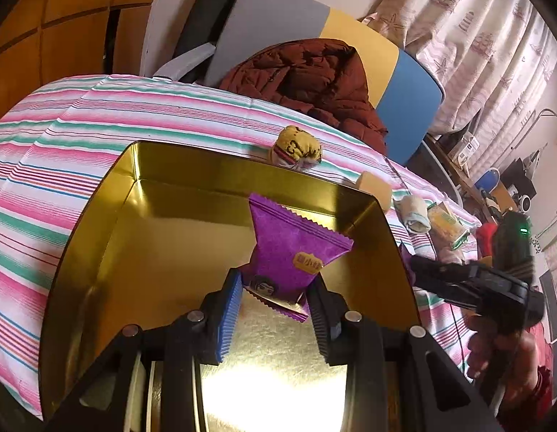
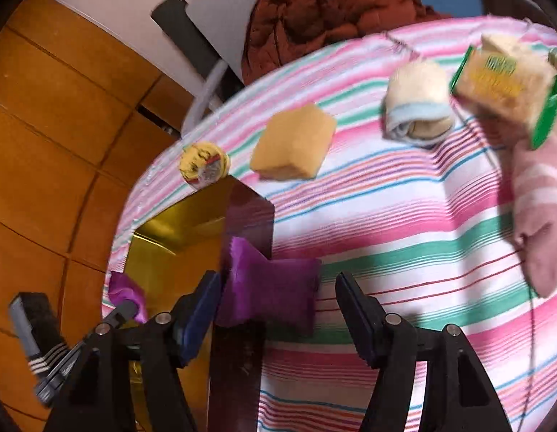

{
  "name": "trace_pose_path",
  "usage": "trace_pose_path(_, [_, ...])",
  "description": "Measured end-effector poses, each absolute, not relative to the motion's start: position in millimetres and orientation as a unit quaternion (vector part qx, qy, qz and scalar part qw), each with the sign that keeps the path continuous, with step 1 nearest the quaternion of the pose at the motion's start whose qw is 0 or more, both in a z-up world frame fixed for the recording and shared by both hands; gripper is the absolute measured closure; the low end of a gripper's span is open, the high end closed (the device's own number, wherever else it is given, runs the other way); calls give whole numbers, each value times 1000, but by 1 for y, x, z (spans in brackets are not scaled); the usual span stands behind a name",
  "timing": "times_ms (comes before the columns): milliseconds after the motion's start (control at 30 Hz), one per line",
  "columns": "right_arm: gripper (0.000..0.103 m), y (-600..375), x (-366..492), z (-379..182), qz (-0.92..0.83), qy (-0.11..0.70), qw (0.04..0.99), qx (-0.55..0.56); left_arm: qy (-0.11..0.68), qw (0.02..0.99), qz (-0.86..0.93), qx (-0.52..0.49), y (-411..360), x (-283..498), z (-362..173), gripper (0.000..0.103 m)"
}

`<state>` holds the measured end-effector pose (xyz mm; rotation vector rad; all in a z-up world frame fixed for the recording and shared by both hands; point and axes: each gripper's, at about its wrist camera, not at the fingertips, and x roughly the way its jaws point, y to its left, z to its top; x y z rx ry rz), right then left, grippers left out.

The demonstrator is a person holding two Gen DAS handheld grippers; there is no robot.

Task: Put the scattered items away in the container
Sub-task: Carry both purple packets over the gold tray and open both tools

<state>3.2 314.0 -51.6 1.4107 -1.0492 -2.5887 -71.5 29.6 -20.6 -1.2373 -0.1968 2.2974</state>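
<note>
A striped worktop [image 2: 386, 216] carries a gold tin [image 1: 192, 165]. Above the tin, the left claw [image 1: 274, 300] grips a purple packet [image 1: 296, 244]. The right claw [image 2: 278, 309] stands open over a second packet [image 2: 274, 288] lying beside the tin.

gripper [image 2: 278, 309] apparently open, purple packet [image 2: 271, 288] between

Right wrist view motion-blurred; green-edged packet [image 2: 505, 90] text unreadable; pink sock [image 2: 541, 216] cut by right edge.
</note>
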Motion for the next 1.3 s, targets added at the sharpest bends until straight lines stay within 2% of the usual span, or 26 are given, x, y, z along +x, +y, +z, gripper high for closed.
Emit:
trace_pose_path(67, [35,313,1,-60,-817,-339,-2,467,-72,255,850,-454,27,-70,-18,67])
trace_pose_path(133, [39,315,3,-60,-820,-345,-12,455,-75,255,851,-453,25,-69,-16,67])
trace_pose_path(233, [41,320,10,-52,-839,-304,-62,446,-76,257,851,-451,25,-68,-14,67])
trace_pose_path(367, [40,321,12,-51,-831,-309,-44,461,-72,258,852,-449,29,-67,-13,67])
trace_pose_path(533, [38,309,-6,-51,-845,-241,-62,473,-72,258,851,-452,33,-68,-15,67])
trace_pose_path(567, [40,306,-10,-52,-849,-223,-67,473,-70,257,851,-452,33,-68,-15,67])
trace_pose_path(633, [60,300,-14,-51,-859,-189,-65,471,-66,253,852,-454,31,-68,-15,67])
trace_pose_path(767, [63,296,-17,-51,-866,-157,-56,471,-70,241,852,-459,24,-73,-17,67])
trace_pose_path(867, [63,307,-11,-41,-869,-180,-61,457,-71,229,854,-462,17,-80,-20,67])
trace_pose_path(1000, [63,303,-2,-6,-883,-214,-20,418,-70,210,853,-473,9,-93,-26,67])
trace_pose_path(1133, [63,261,-24,19,-887,-191,49,416,-66,180,848,-494,2,-114,-34,67])
trace_pose_path(1300, [63,193,-74,10,-864,-154,106,467,-34,152,844,-513,4,-135,-43,66])
